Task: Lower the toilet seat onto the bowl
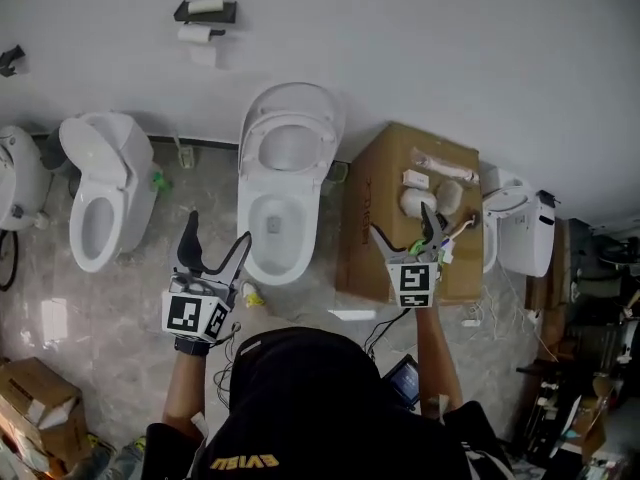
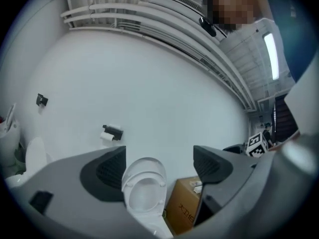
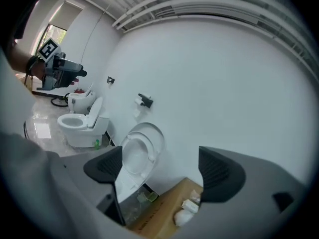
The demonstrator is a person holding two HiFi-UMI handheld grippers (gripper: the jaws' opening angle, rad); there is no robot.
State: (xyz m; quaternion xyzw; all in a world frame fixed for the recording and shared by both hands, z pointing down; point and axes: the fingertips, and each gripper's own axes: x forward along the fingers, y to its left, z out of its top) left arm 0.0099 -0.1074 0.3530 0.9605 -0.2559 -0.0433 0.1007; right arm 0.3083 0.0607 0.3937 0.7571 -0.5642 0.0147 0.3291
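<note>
Toilet seat point(image 1: 290, 133) stands raised against the far wall, above the white bowl point(image 1: 272, 230). The left tool point(image 1: 218, 233) and right tool point(image 1: 402, 223) hover near it, jaws apart, holding nothing. Dark print on the cardboard box point(image 1: 365, 230), right of the bowl, is unreadable. Yellow lettering on the shirt point(image 1: 300, 408) looks like EVISU, upside down.
</note>
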